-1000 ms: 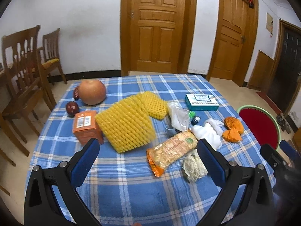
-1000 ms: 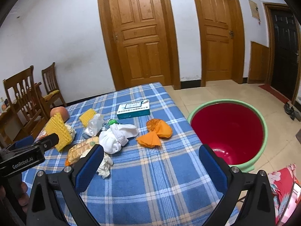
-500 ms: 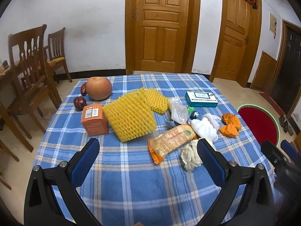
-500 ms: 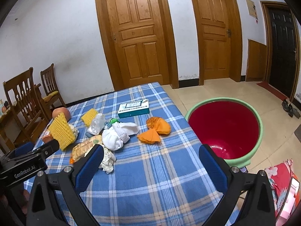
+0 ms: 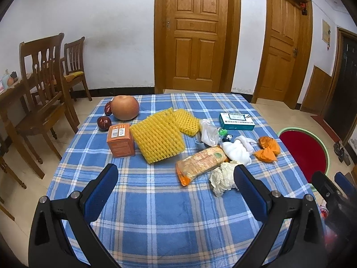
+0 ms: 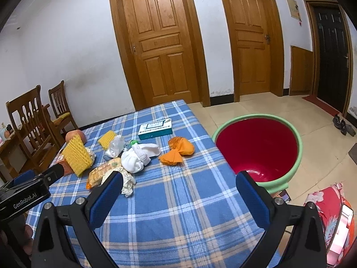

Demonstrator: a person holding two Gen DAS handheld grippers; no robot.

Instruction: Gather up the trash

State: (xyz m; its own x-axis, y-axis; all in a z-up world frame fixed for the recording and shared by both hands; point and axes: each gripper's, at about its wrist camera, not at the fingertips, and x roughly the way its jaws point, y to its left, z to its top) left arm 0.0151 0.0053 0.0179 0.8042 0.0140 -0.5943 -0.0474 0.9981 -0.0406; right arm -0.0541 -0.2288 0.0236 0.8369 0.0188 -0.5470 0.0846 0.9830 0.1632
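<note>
Trash lies in a loose heap on the blue plaid tablecloth (image 5: 156,201): a large yellow foam net (image 5: 159,139), a snack wrapper (image 5: 202,163), a crumpled tissue (image 5: 223,177), a white wad (image 5: 237,148), orange scraps (image 5: 267,149) and a clear plastic bag (image 5: 208,131). My left gripper (image 5: 175,174) hangs open over the near part of the table, short of the heap. My right gripper (image 6: 179,178) is open too, above the table's right side, with the tissue (image 6: 128,183) by its left finger. A red basin (image 6: 258,147) with a green rim stands on the floor to the right.
A teal box (image 5: 236,121), an orange box (image 5: 120,139), a big round fruit (image 5: 125,108) and dark red fruits (image 5: 103,122) also sit on the table. Wooden chairs (image 5: 42,102) stand to the left. Shoes (image 6: 342,126) lie by the dark door.
Both grippers have drawn back and tilted up a little, so the table and heap look farther away. Both stay open and nothing on the table has moved.
</note>
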